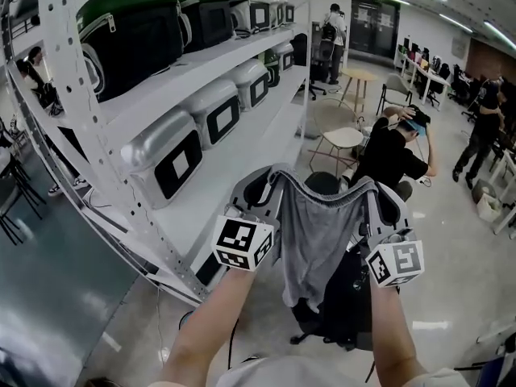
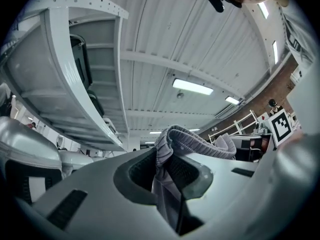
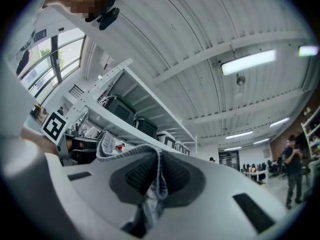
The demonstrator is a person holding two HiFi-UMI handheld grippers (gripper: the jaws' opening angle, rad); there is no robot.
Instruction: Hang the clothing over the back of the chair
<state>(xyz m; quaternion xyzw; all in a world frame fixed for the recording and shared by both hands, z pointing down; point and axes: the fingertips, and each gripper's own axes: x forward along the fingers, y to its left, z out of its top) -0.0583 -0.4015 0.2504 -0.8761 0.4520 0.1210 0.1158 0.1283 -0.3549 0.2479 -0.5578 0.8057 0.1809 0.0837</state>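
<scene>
Between the two pressed-in jaws of the left gripper [image 2: 166, 170] sits a bunched edge of the soft grey cloth garment [image 1: 317, 236], pinched tight. The right gripper [image 3: 157, 176] does the same at the other end of that edge, its jaws squeezed on the cloth too. The garment hangs in the air between the two grippers, spread like a little flag, with its lower part dangling down. Under and behind it stands the black office chair with wheels [image 1: 348, 297]. The cloth does not look to be resting on the chair back yet, though it hides the top of the chair. Close by on the left is the tall white metal shelf [image 1: 242, 71], full of grey and green cases [image 1: 173, 156]. To do this step well, I think both hands should hold the edge wide and level, carry it over the top of the chair back, and lower it so about half falls on each side. Let go only when the cloth lies on the chair, or it may slide to the floor.
</scene>
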